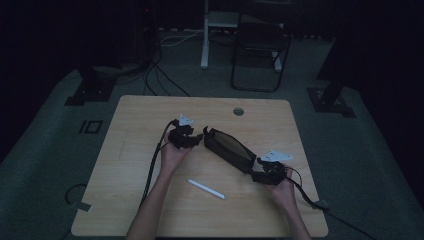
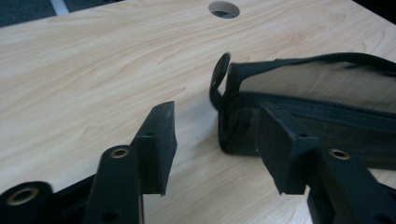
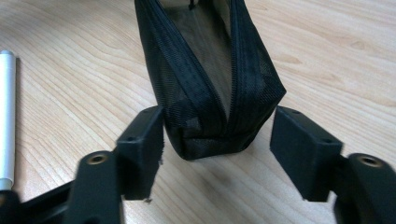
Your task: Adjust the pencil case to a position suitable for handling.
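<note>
lying mid-table, a black mesh zip pouch [image 1: 229,148] looks light, soft and collapsible; its stiffer seamed ends seem the best holds. left gripper [image 2: 215,140] and right gripper [image 3: 217,147] gape at opposite ends. a white pen [image 1: 206,189] lies near it. pale wooden table [image 1: 135,120], dark room.

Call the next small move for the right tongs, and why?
Probably close the right tongs on the near end of the black pouch. They stand open, straddling that end, the zipper already gapes, and the white pen lies beside it. The left tongs are open at the far end.
</note>
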Tool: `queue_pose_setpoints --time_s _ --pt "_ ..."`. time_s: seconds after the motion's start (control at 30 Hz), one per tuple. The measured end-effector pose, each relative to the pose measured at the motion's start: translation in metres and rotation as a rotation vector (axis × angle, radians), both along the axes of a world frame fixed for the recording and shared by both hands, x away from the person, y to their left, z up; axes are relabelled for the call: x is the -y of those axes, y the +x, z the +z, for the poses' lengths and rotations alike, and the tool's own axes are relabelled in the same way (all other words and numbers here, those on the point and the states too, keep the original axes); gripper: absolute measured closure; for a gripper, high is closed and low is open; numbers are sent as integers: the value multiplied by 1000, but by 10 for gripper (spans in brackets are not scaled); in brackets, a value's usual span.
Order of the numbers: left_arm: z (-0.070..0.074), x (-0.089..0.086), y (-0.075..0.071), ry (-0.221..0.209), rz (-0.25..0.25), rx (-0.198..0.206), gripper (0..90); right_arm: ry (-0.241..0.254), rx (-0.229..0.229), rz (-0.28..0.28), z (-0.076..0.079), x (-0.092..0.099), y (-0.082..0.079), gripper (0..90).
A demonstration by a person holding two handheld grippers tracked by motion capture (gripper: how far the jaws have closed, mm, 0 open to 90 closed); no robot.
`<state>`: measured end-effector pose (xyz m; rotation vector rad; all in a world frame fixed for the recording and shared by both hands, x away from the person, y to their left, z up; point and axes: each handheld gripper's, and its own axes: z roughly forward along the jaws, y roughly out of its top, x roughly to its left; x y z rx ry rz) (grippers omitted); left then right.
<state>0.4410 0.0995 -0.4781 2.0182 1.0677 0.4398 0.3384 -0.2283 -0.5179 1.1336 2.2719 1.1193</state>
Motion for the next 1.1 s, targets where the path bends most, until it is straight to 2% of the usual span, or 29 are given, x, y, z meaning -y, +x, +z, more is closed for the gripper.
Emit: queue_pose_setpoints --time_s 0.17,0.33,0.47,0.5,0.53,0.63,0.83,0.97,1.1 --pt "0 13 16 45 -5 -16 519 16 5 7 2 2 0 477" --pt "-3 23 27 75 4 -21 571 13 2 9 2 2 1 465" --pt "-3 26 27 91 -14 -13 681 15 0 7 2 2 2 442" --pt "-4 26 26 100 -27 -15 681 16 1 6 2 2 3 438" --pt "-4 25 25 100 -33 -17 774 20 0 3 2 3 3 430" --pt "-4 22 19 97 -53 -14 860 19 2 -3 3 4 5 421" --pt "-4 12 3 99 -80 -6 879 11 9 -24 5 7 8 417" --pt "-2 4 -11 104 -85 6 878 3 9 -38 5 8 9 416" --pt "1 -8 -28 92 -80 12 878 3 8 -51 6 9 13 421"
